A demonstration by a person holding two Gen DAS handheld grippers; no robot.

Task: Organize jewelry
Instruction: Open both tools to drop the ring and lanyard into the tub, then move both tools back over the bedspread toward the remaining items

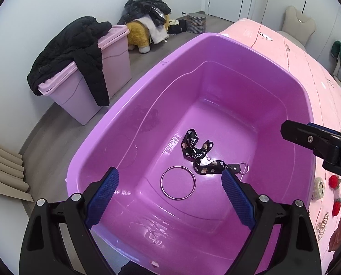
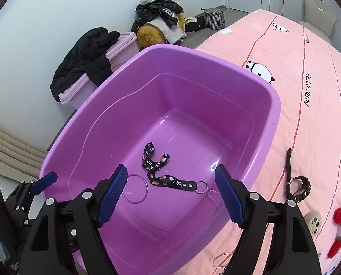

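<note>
Both grippers, left (image 1: 170, 176) and right (image 2: 170, 173), hang spread and empty over a purple tub (image 2: 271, 105). Inside, a strap (image 2: 168, 180) lies at 3 o'clock of a ring (image 2: 145, 191).

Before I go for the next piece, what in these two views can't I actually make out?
- Bangle: right wrist view, its left arc is behind the gripper's left finger.
- Lanyard print: only partial letters read; folds hide the rest.
- Wire rings: right wrist view, partly behind the gripper body.
- Red knitted pieces: near the fisheye edge, too distorted to identify.
- Hair clip: left wrist view, small at the edge.
</note>
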